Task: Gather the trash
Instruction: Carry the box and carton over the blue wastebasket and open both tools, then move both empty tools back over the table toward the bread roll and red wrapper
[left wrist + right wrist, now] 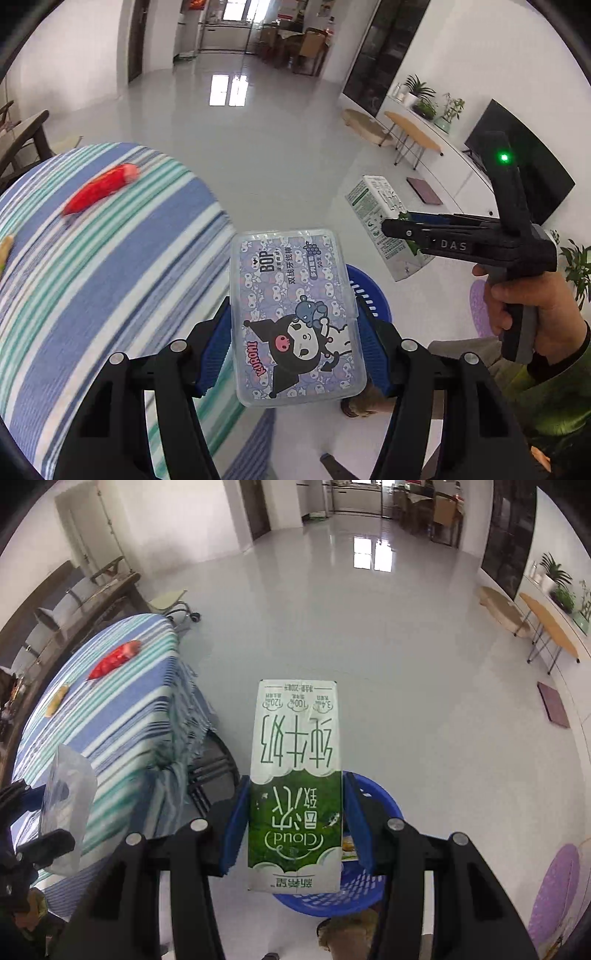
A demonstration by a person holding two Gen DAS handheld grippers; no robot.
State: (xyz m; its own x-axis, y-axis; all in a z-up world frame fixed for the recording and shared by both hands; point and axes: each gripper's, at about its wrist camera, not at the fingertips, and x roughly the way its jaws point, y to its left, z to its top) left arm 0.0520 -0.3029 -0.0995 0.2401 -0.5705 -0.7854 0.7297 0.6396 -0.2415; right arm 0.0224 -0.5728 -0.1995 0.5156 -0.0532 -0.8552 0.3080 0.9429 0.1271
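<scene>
L gripper (293,332) clamped on floss box (295,314), R gripper (295,819) clamped on milk carton (295,786), both above blue basket (373,886); yellow-green packet inside.

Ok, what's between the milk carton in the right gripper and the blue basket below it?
Nothing: in the right wrist view the milk carton hangs directly over the blue basket, only air between.

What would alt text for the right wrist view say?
Blue-padded tongs grip a green-and-white milk carton above a blue basket on a glossy floor. At left, a red wrapper lies on a striped tablecloth.
</scene>
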